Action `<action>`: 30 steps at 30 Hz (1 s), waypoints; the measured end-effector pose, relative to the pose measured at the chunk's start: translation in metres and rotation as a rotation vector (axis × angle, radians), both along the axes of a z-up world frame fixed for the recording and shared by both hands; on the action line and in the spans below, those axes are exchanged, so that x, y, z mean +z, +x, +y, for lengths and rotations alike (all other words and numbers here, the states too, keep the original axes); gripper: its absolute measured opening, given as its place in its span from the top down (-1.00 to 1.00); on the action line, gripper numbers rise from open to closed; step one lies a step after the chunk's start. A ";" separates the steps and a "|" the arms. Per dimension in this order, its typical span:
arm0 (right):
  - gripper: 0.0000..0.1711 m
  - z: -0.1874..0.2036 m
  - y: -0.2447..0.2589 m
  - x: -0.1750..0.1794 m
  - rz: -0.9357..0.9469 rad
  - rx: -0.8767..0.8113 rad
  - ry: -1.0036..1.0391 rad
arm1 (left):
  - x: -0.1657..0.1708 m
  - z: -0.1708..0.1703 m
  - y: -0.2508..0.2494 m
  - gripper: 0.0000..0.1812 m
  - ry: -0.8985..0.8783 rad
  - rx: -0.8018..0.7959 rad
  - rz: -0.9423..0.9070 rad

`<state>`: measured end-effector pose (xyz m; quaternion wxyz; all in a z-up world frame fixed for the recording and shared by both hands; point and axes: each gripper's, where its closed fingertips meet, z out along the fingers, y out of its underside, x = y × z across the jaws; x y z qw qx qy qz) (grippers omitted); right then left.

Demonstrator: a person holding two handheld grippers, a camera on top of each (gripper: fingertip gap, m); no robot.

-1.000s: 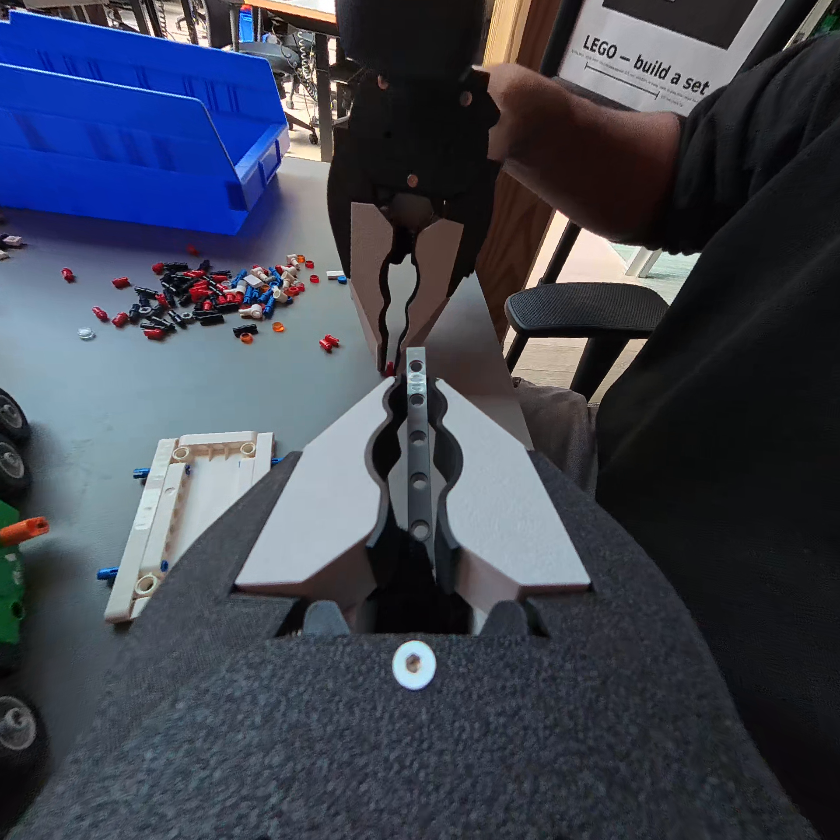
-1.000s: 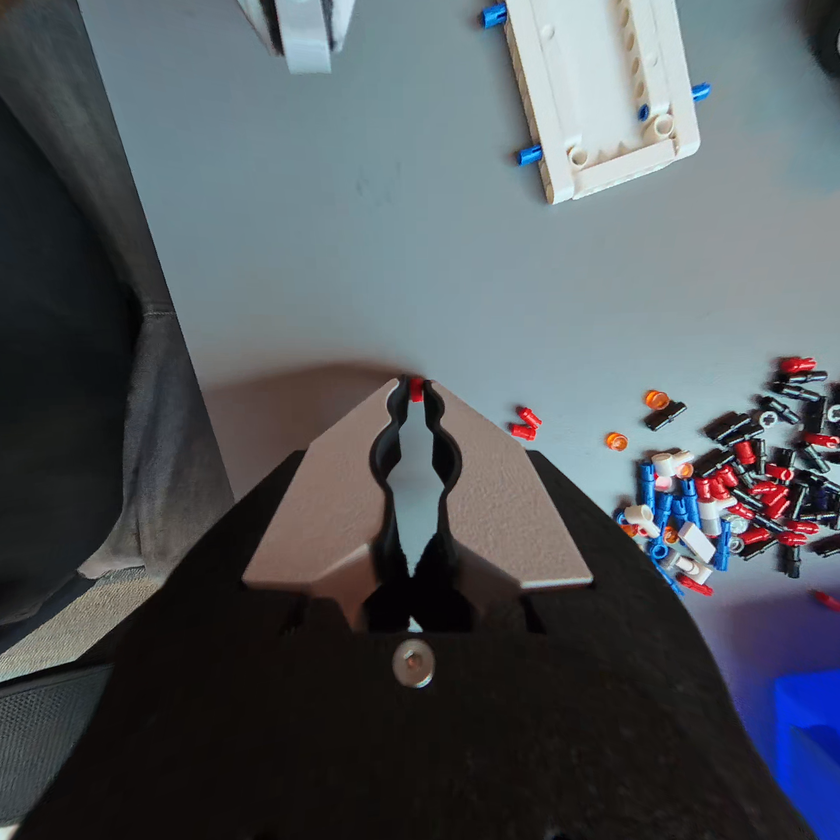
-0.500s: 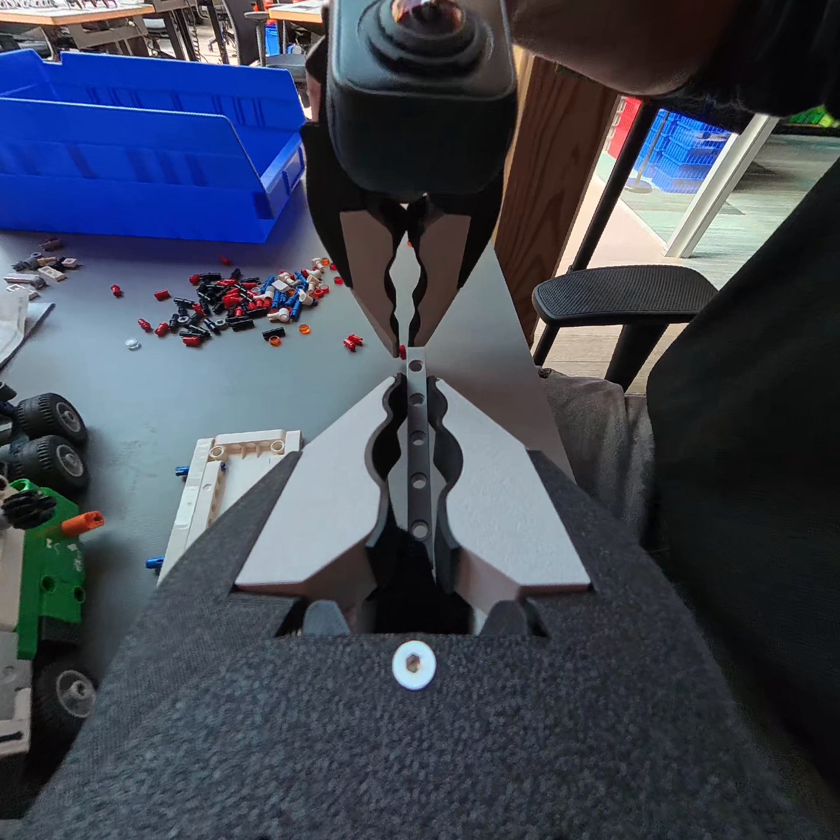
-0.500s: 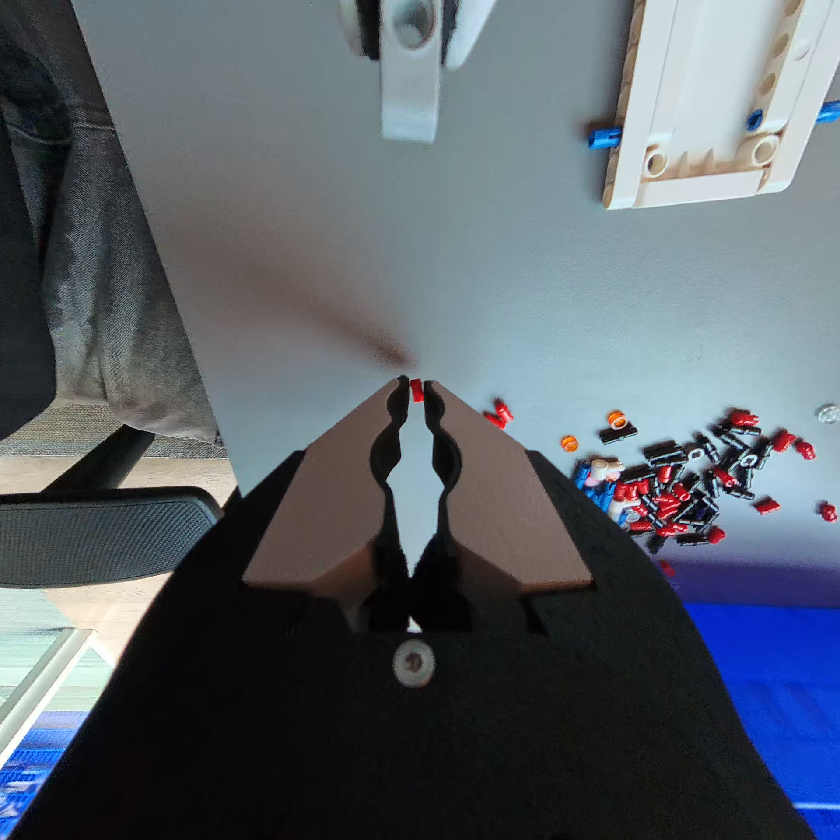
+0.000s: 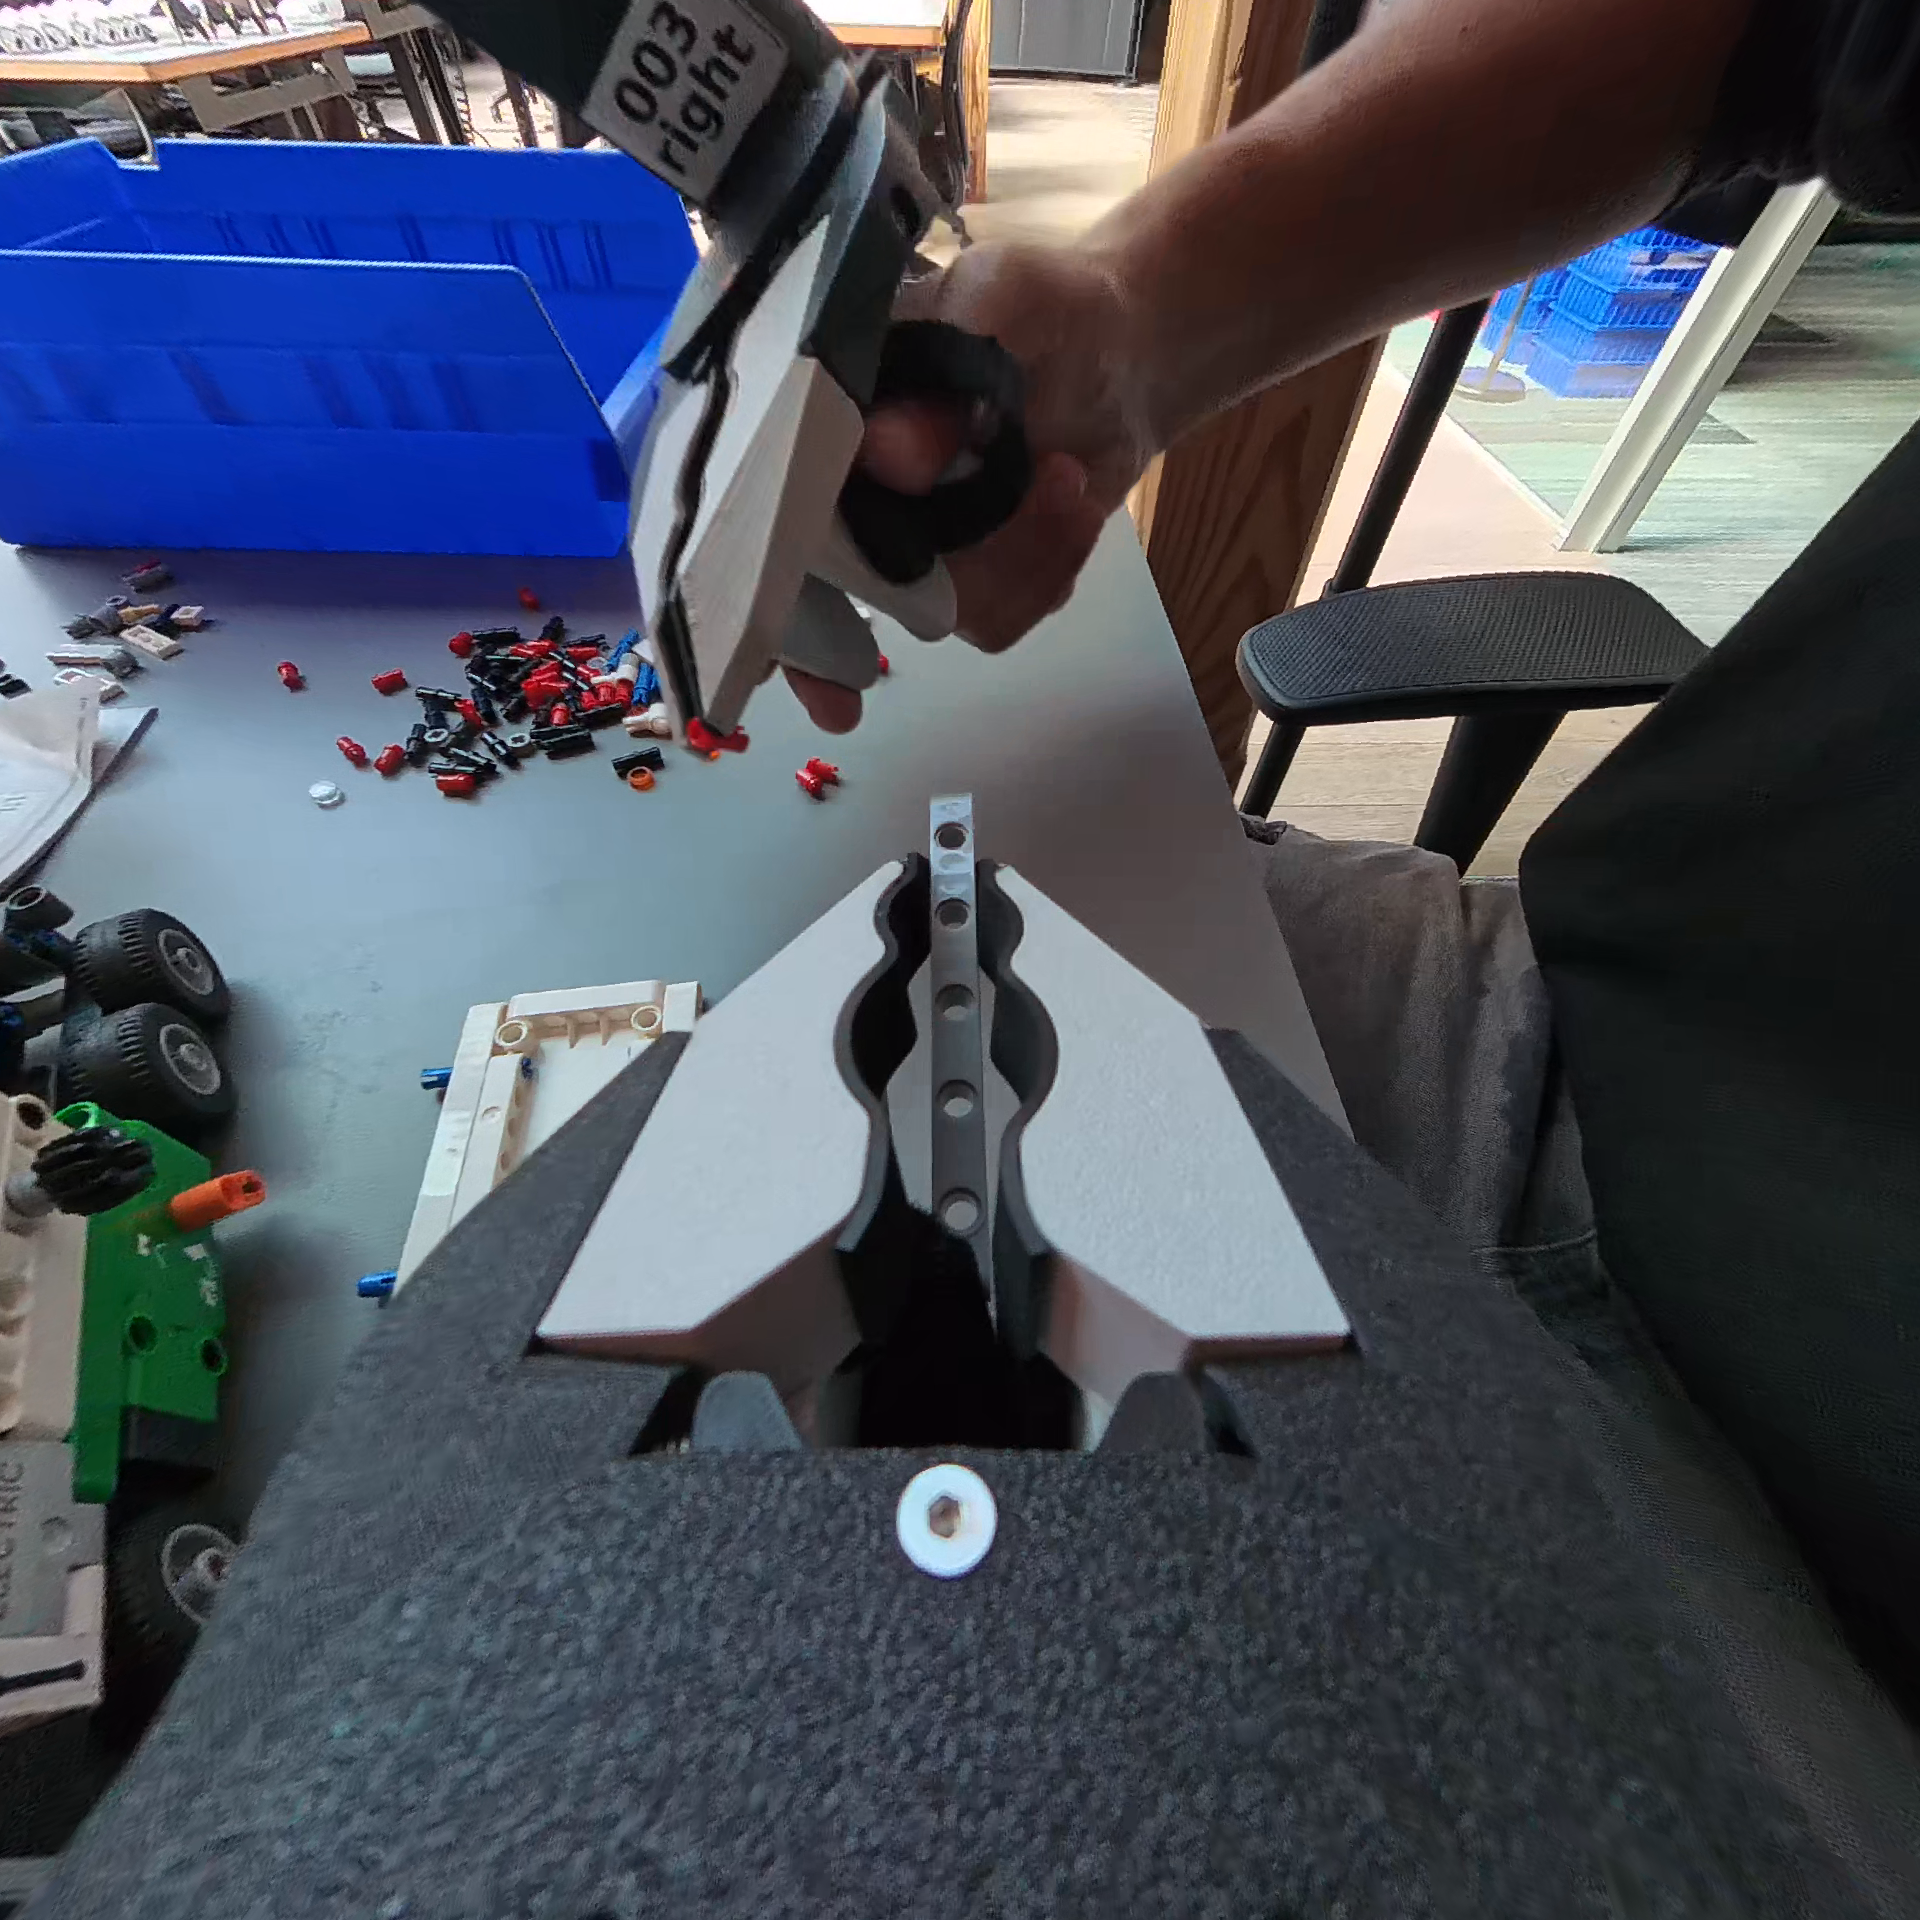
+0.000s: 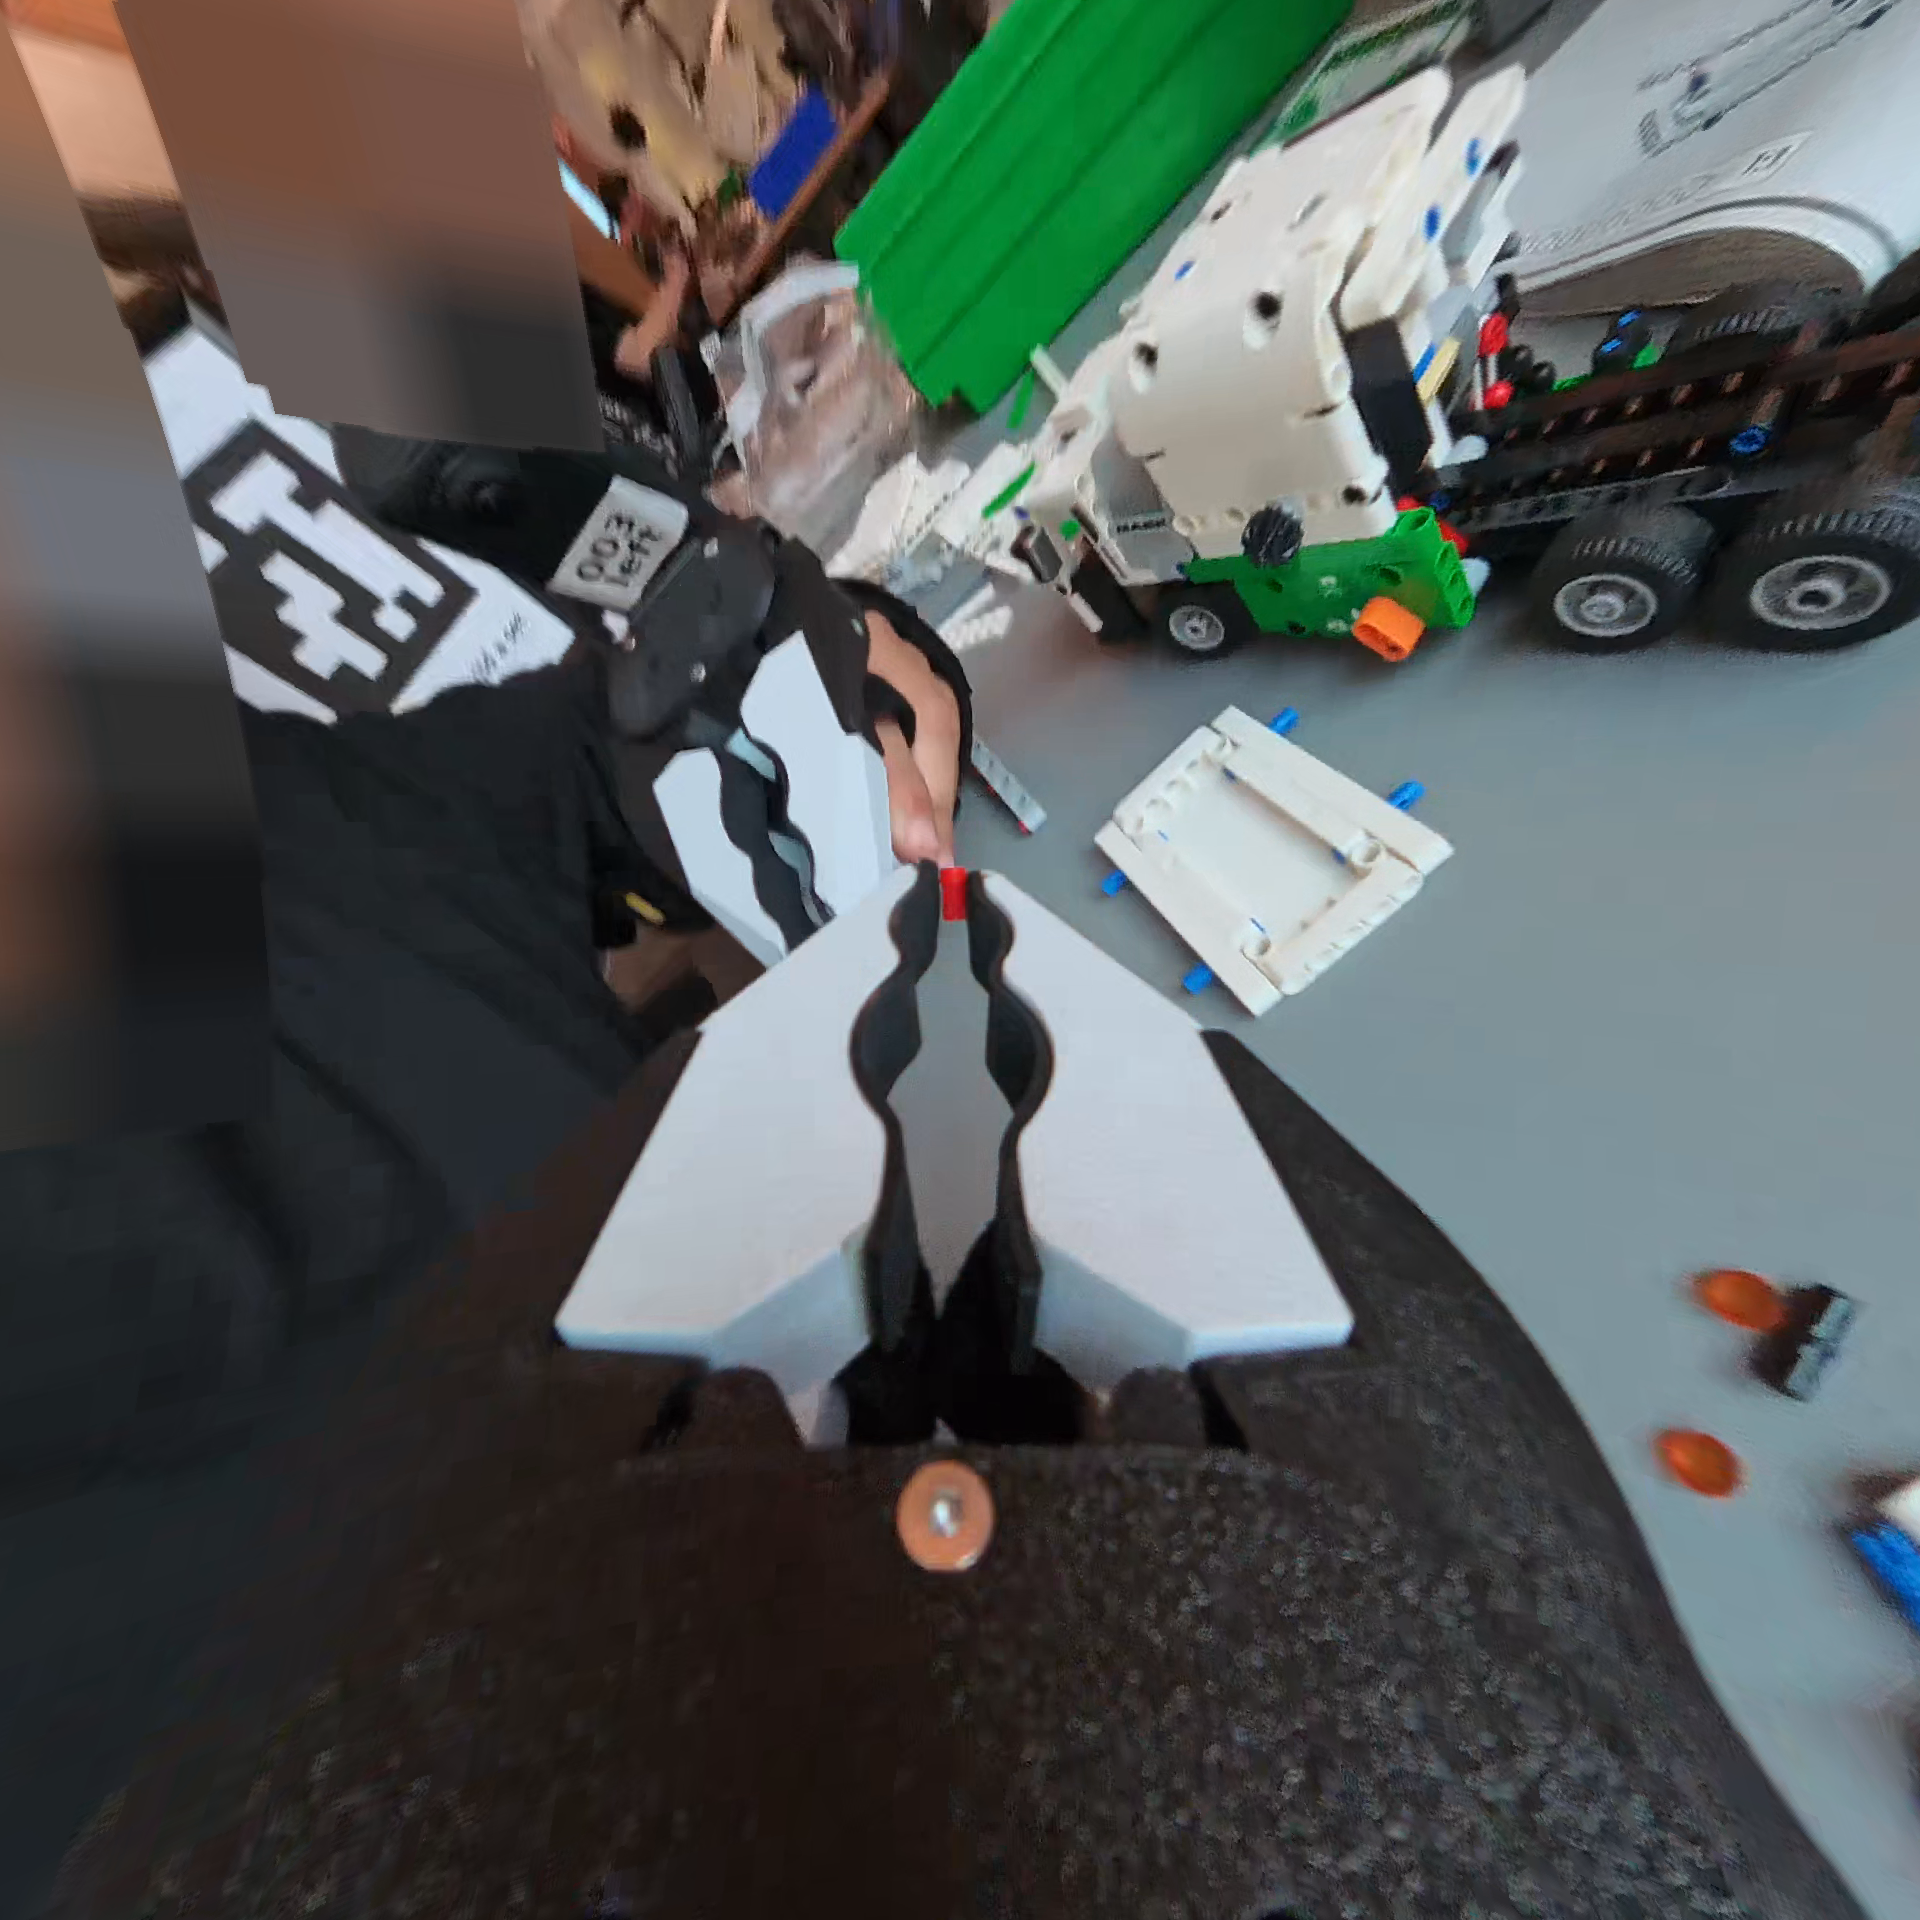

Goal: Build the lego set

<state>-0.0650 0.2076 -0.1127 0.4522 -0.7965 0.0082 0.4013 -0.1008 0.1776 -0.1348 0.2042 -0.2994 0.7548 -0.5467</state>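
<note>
My left gripper (image 5: 953, 873) is shut on a grey holed beam (image 5: 956, 997) that sticks out past its tips, held above the grey table (image 5: 436, 914). My right gripper (image 6: 951, 883) is shut on a small red pin (image 6: 952, 894) at its tips. In the left wrist view the right gripper (image 5: 701, 727) hangs tilted, up and left of the beam's end, with the red pin (image 5: 715, 738) at its tip, apart from the beam. In the right wrist view the left gripper (image 6: 790, 831) and the beam (image 6: 1006, 781) lie just beyond my tips.
A white panel with blue pins (image 5: 520, 1081) (image 6: 1273, 862) lies on the table. A partly built truck (image 6: 1403, 499) (image 5: 94, 1195) stands at the left. A pile of loose small parts (image 5: 520, 696) lies before a blue bin (image 5: 312, 364). A chair (image 5: 1475, 644) stands at the right. The grippers' ends are close to 5 cm from one another.
The right gripper has swung from pointing straight down over the beam's end to a tilted pose up and left of it, now facing the truck. The left gripper still holds the beam.
</note>
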 end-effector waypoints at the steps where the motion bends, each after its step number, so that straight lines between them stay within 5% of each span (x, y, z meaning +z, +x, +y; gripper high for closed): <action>1: 0.96 0.002 -0.004 0.001 0.031 -0.022 0.018 | 0.001 0.000 0.000 0.93 0.005 0.006 -0.010; 5: 0.96 0.004 -0.024 0.007 0.116 -0.037 0.077 | 0.003 0.003 0.002 0.93 -0.027 0.019 -0.001; 30: 0.96 -0.006 -0.034 0.002 -0.175 -0.066 0.192 | 0.007 0.008 0.004 0.93 -0.117 0.007 0.059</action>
